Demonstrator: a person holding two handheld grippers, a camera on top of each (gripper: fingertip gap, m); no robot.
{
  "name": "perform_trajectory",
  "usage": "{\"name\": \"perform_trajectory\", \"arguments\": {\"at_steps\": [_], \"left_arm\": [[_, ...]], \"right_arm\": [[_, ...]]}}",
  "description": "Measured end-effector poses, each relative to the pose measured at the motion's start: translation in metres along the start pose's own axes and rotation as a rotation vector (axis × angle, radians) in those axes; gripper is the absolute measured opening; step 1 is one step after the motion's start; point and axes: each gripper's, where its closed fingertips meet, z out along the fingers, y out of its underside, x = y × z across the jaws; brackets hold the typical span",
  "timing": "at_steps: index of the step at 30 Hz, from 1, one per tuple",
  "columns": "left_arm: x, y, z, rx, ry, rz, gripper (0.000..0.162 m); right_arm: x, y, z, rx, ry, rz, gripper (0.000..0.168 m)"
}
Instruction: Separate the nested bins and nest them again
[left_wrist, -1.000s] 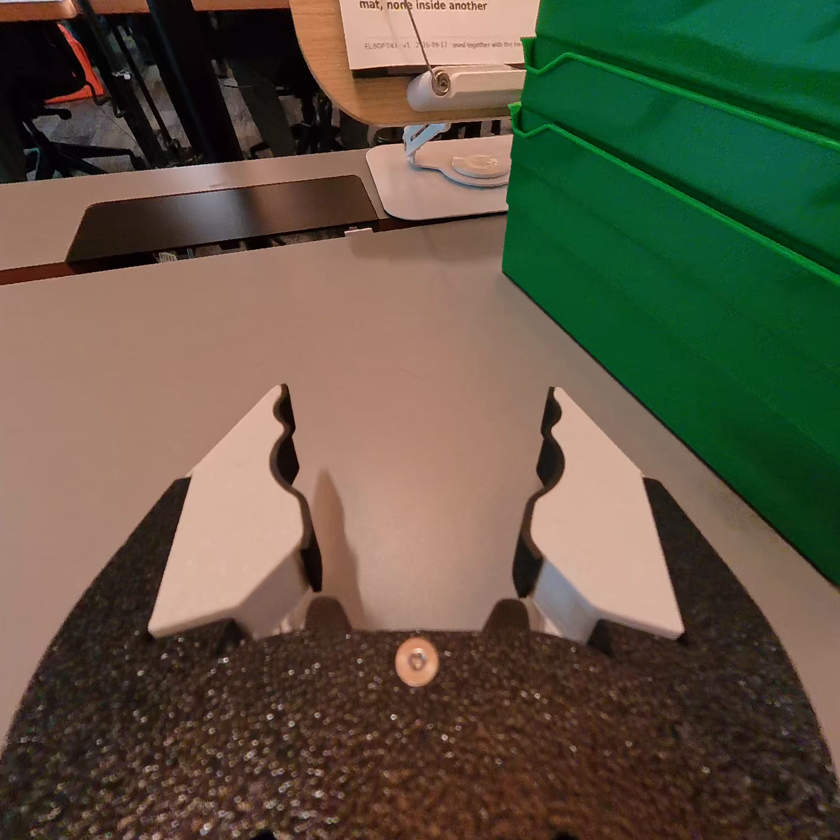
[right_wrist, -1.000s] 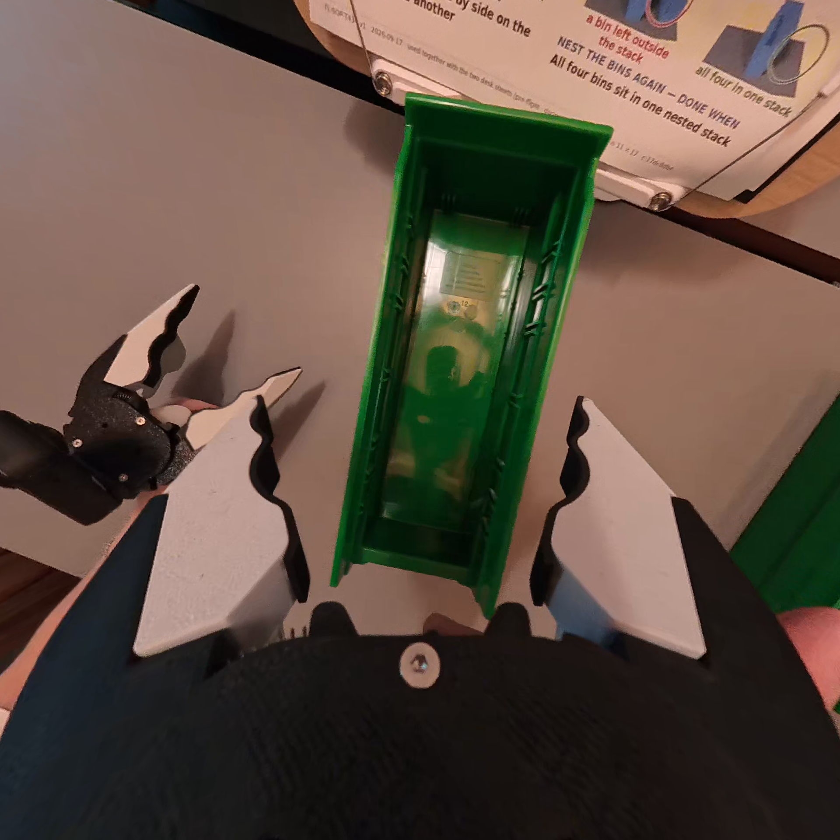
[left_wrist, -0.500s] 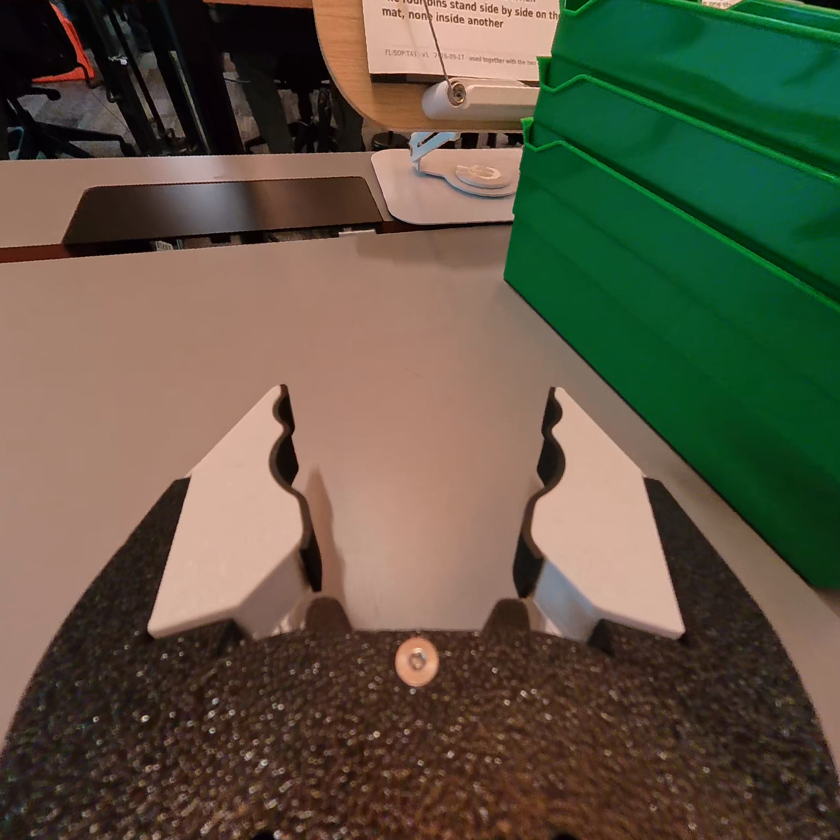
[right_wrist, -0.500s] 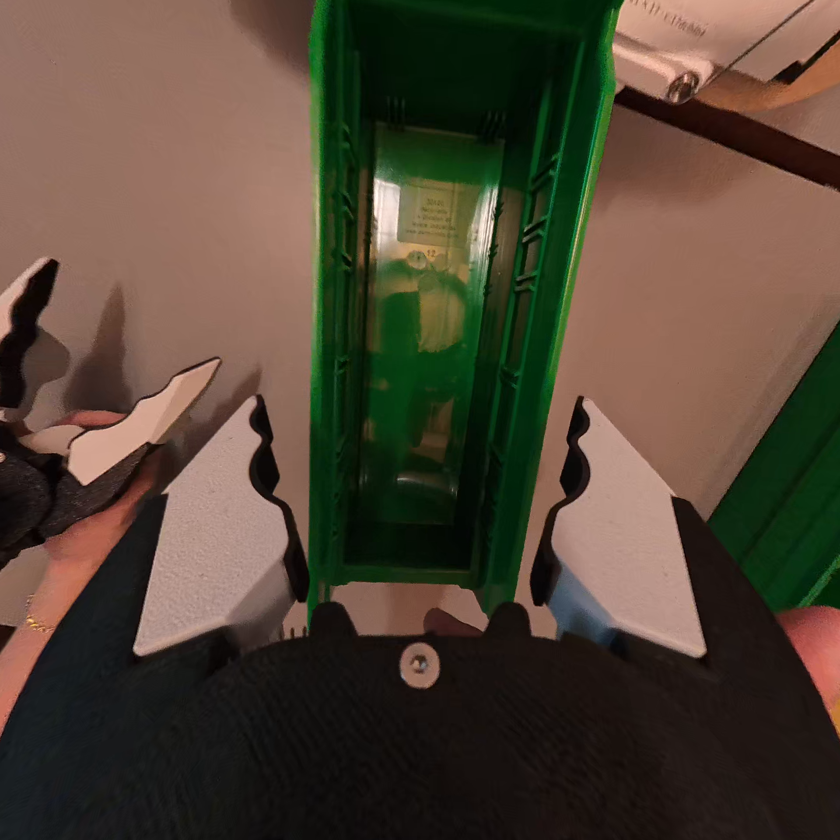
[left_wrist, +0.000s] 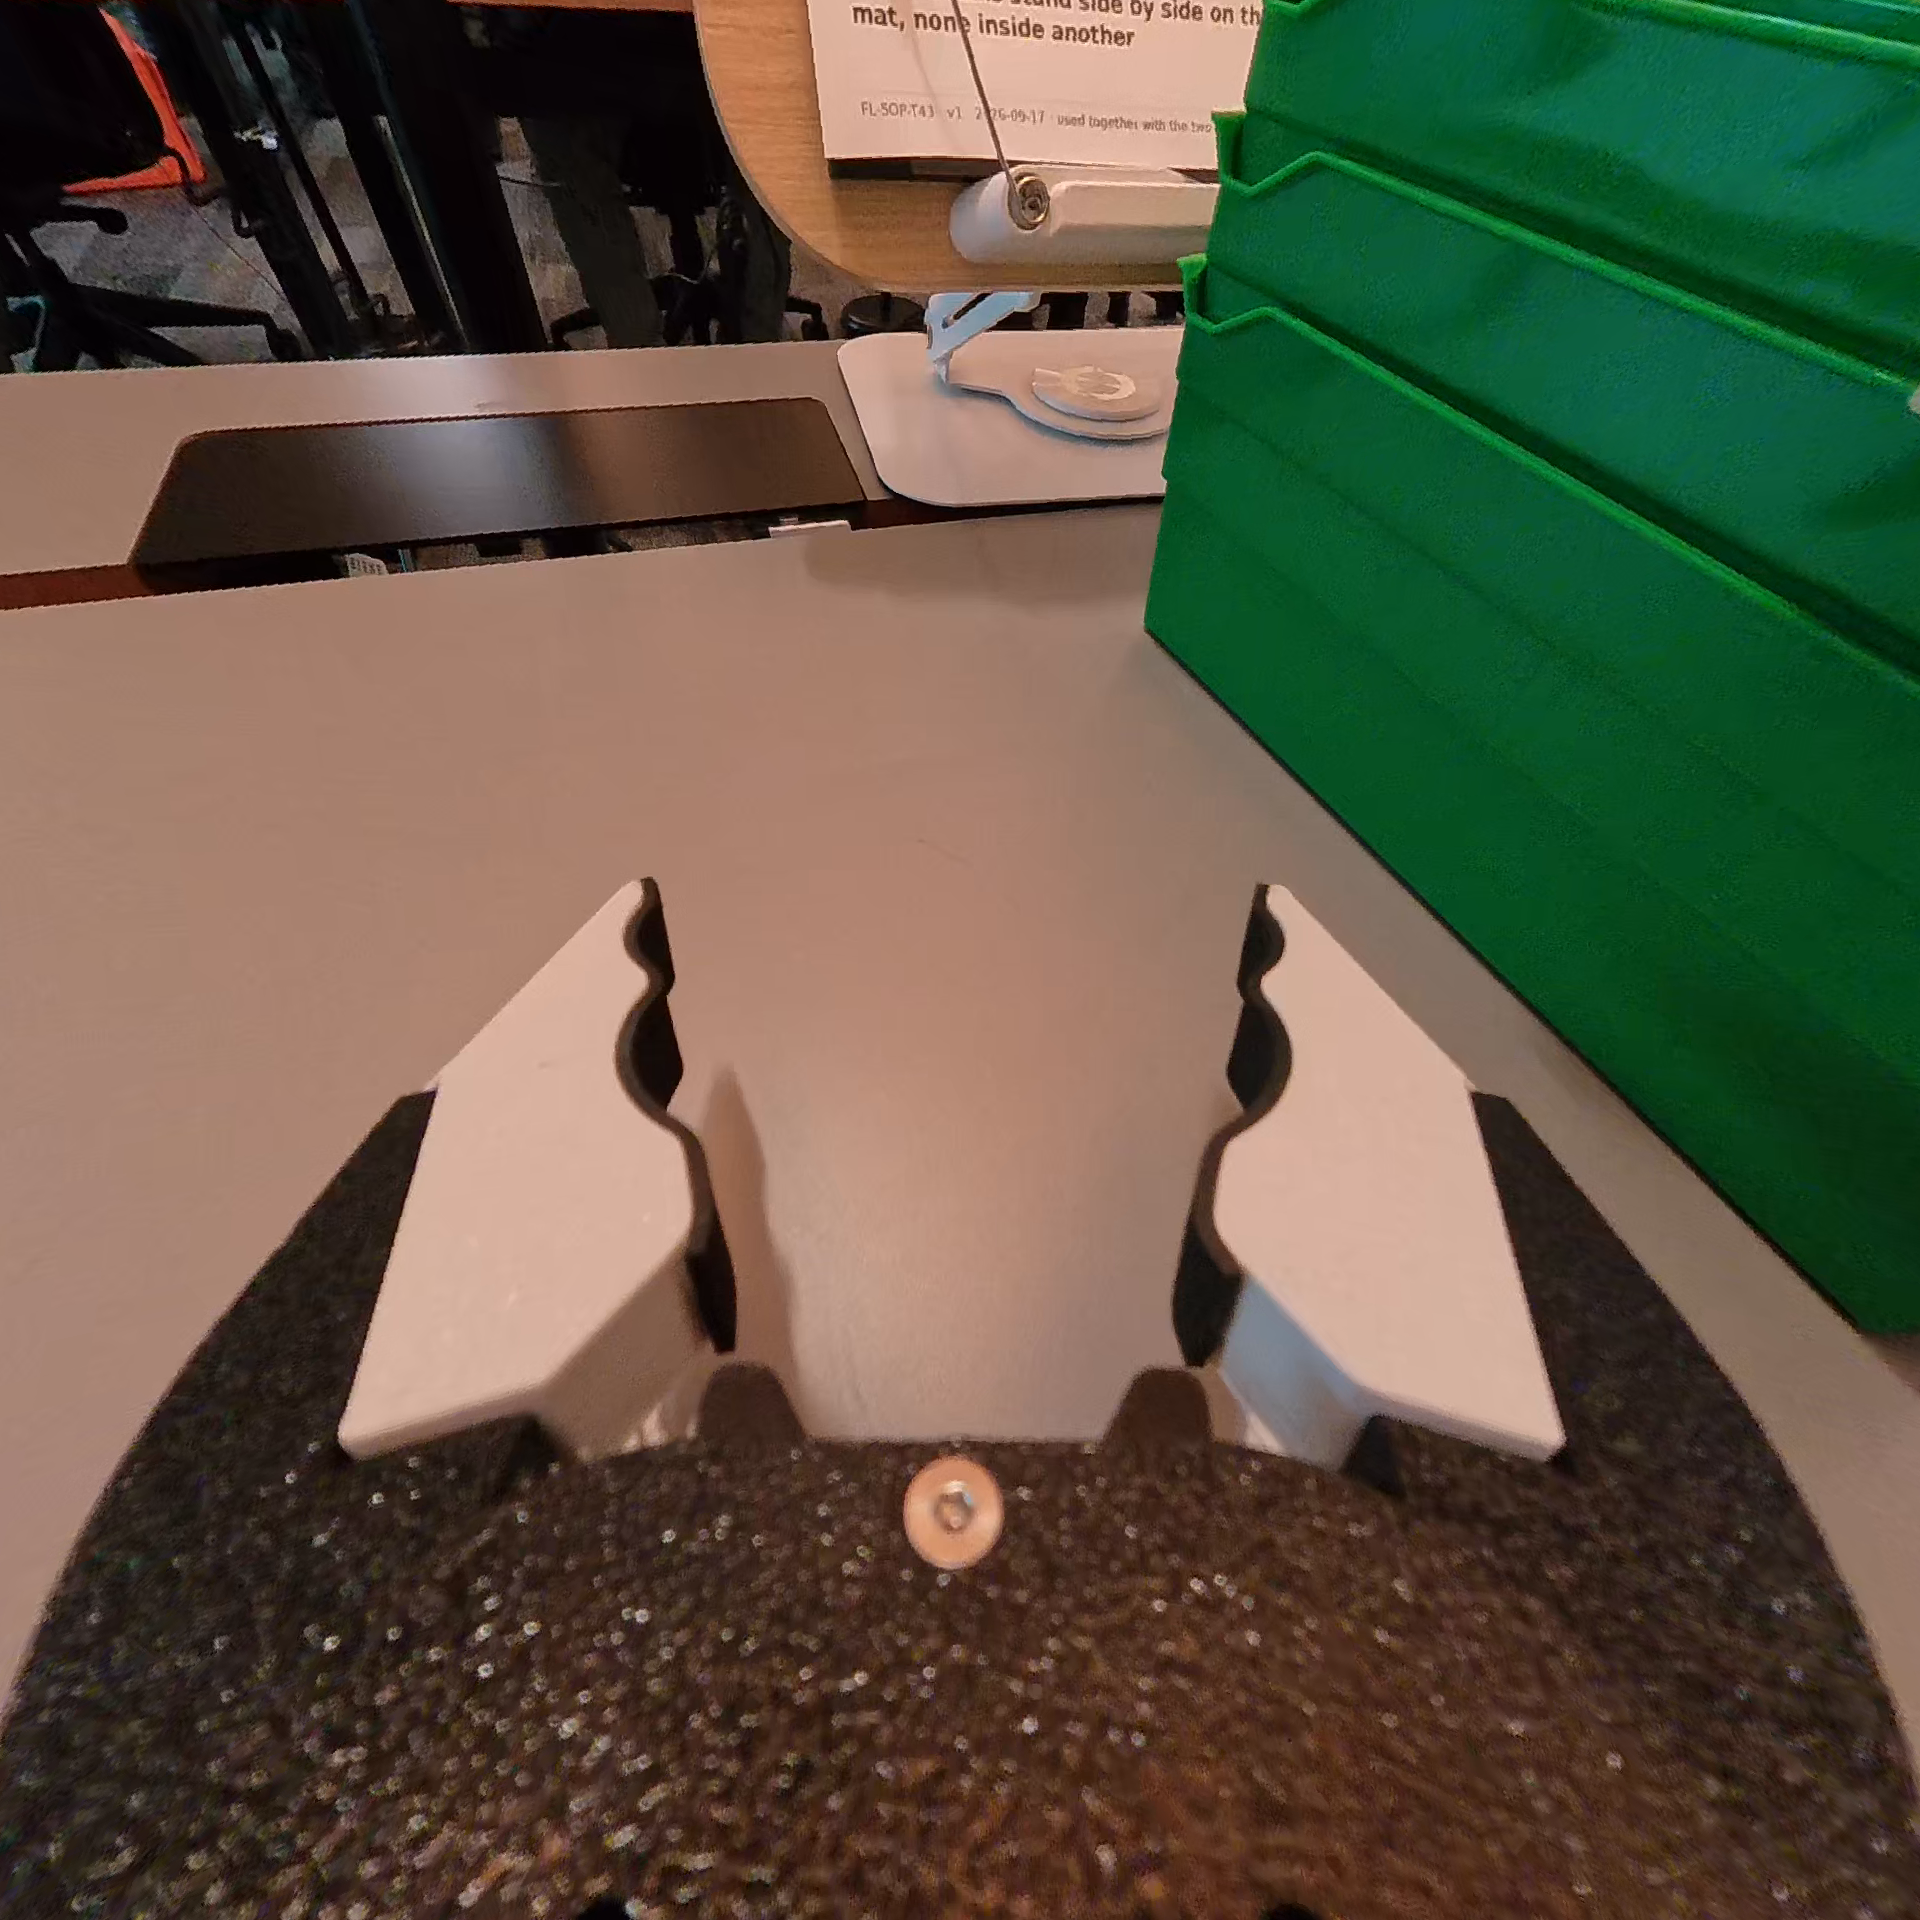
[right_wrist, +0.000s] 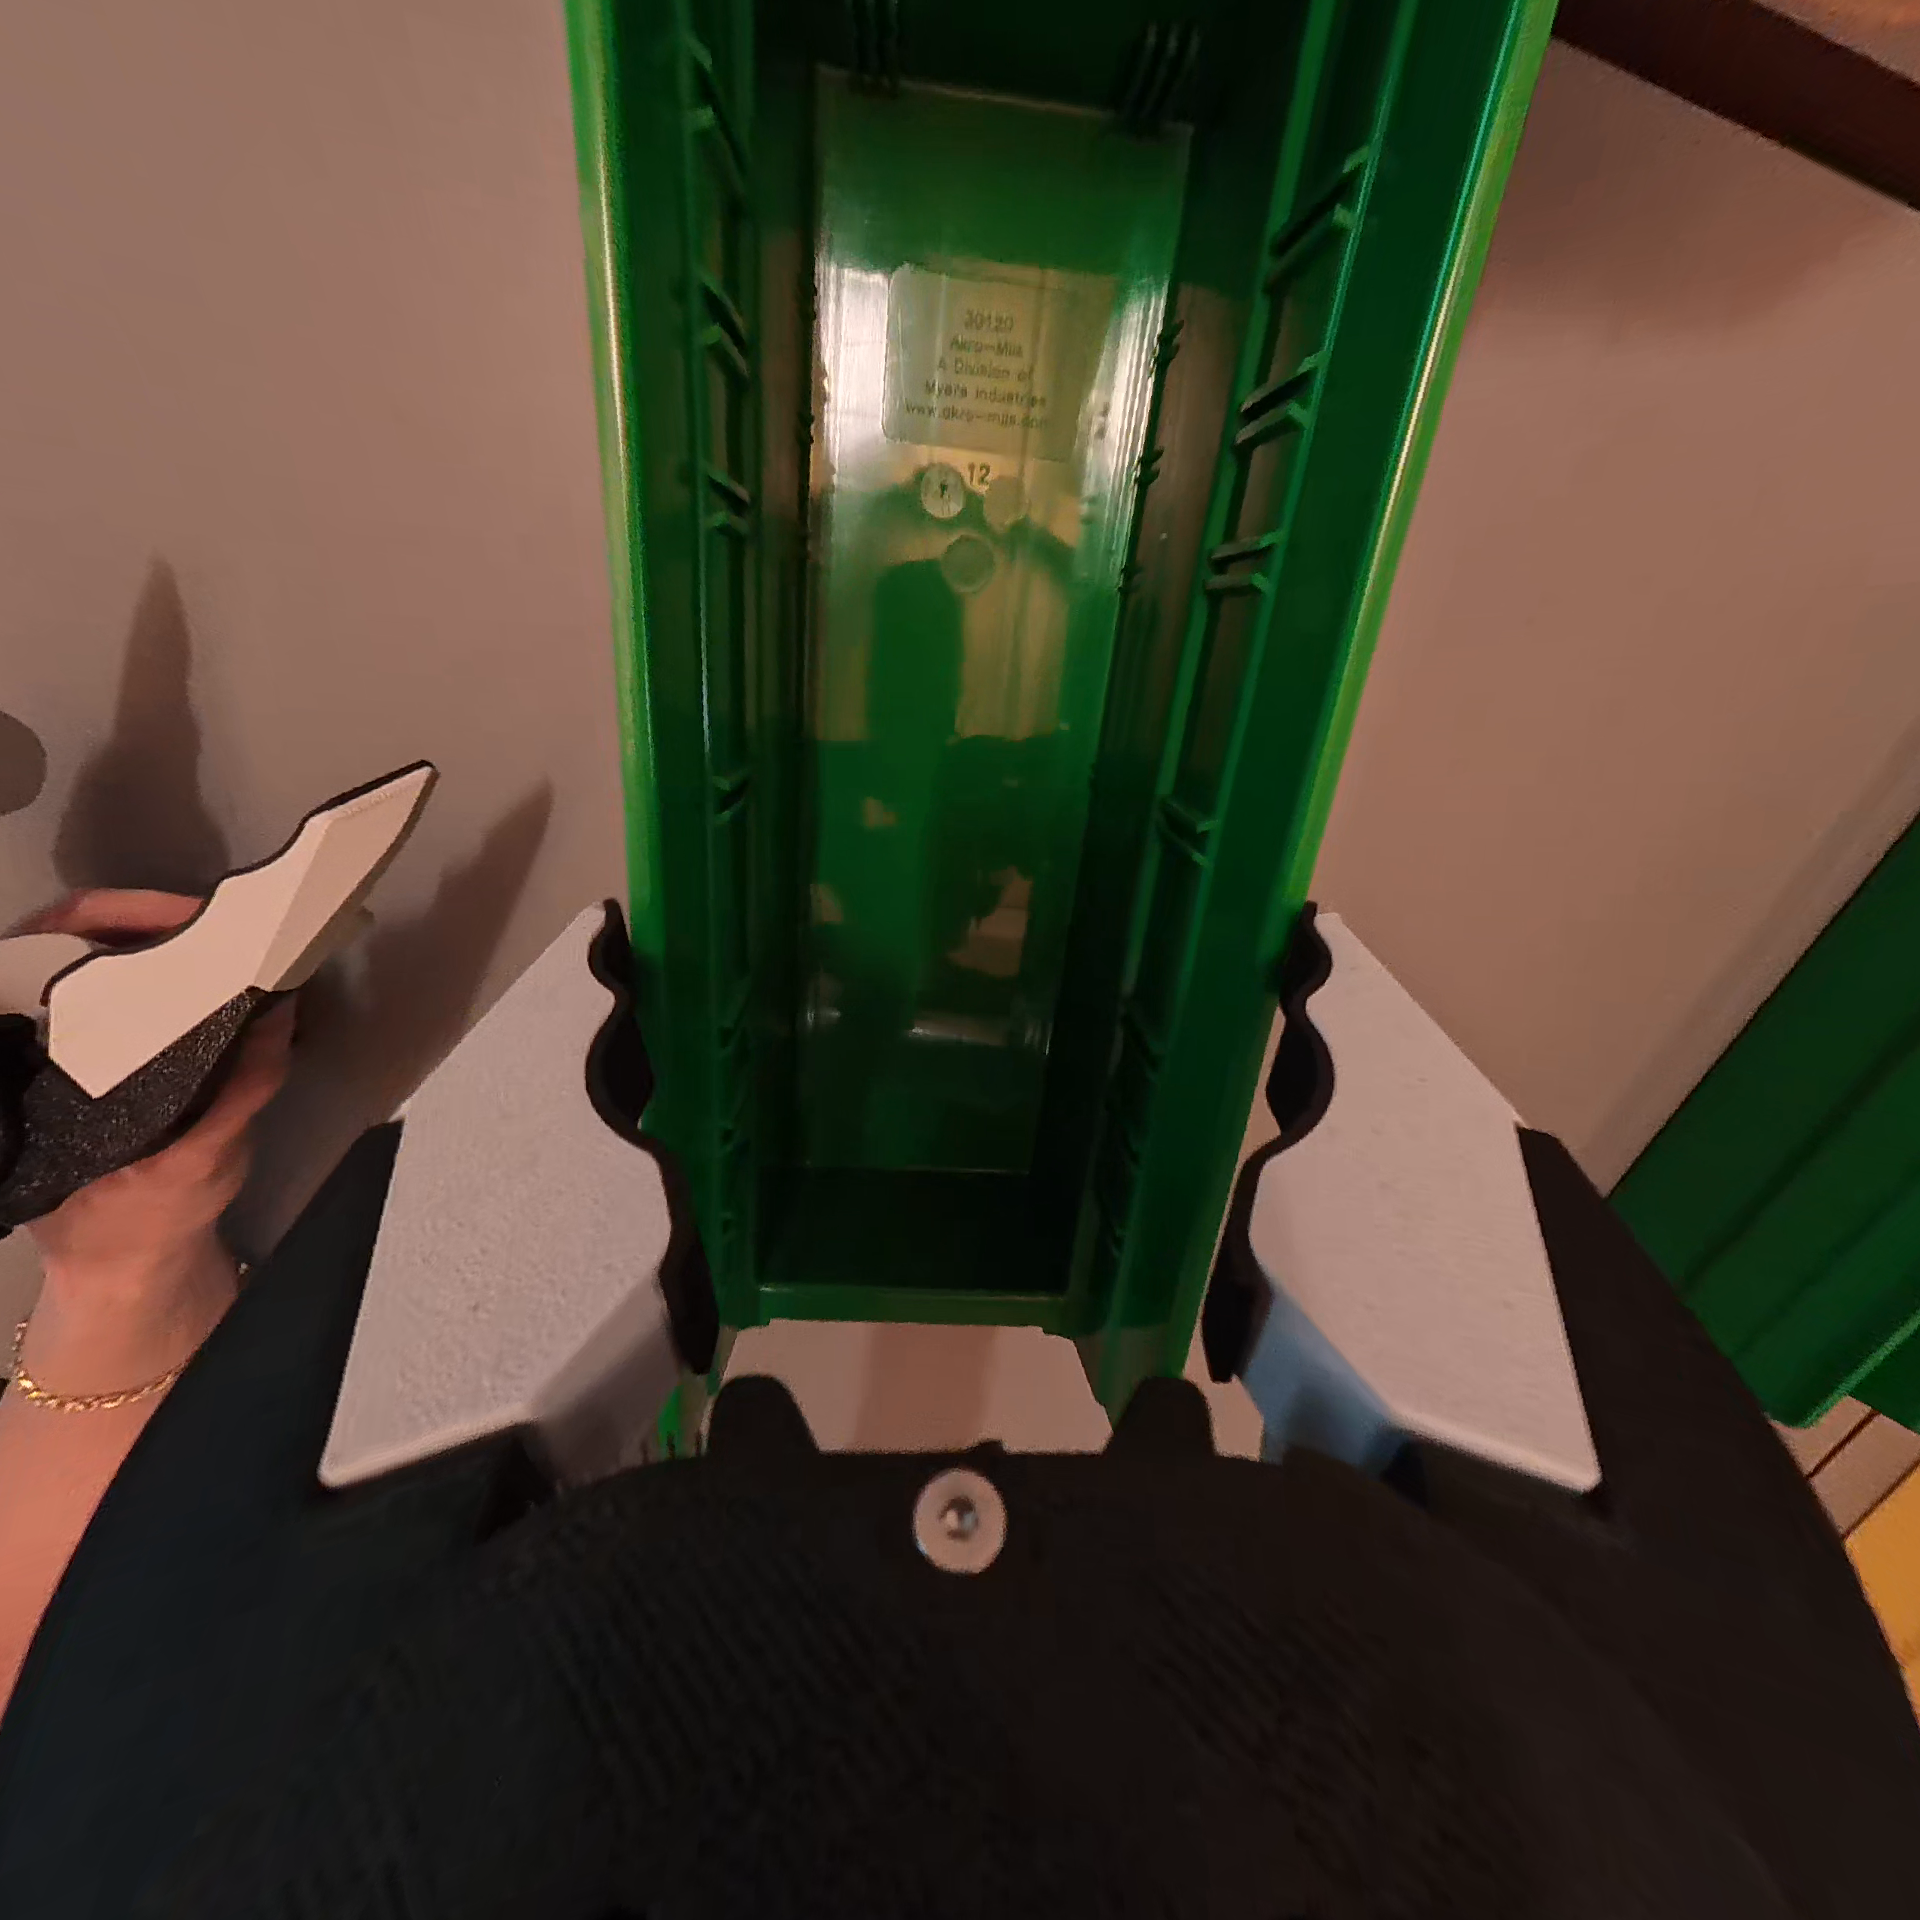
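Observation:
A stack of nested green bins (left_wrist: 1558, 675) stands on the grey table, to the right of my left gripper (left_wrist: 954, 894), which is open and empty just above the table. In the right wrist view I look down into the top green bin (right_wrist: 987, 623). My right gripper (right_wrist: 956, 914) is open, with one finger outside each long side wall at the bin's near end. The pads are at or very close to the walls. One of the left gripper's fingers (right_wrist: 239, 935) and the hand holding it show at the left.
Part of another green bin (right_wrist: 1818, 1143) shows at the right edge of the right wrist view. A wooden board with an instruction sheet (left_wrist: 1039, 62) on a white stand (left_wrist: 1018, 416) is behind the stack. A dark slot (left_wrist: 499, 478) runs along the table's back.
My right gripper has moved down and forward over the bin, so its fingers now straddle the bin's near end. The left gripper has only shifted slightly and stays open.

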Motion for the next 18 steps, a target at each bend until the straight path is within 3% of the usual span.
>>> {"name": "perform_trajectory", "arguments": {"at_steps": [6, 18], "left_arm": [[0.0003, -0.0002, -0.0001, 0.002, -0.001, 0.003, 0.107], [0.0007, -0.0006, -0.0002, 0.006, 0.005, 0.000, 0.106]], "right_arm": [[-0.0006, 0.0048, -0.0014, -0.035, -0.026, -0.028, 0.122], [-0.0048, 0.0116, -0.0070, -0.141, -0.038, 0.021, 0.101]]}}
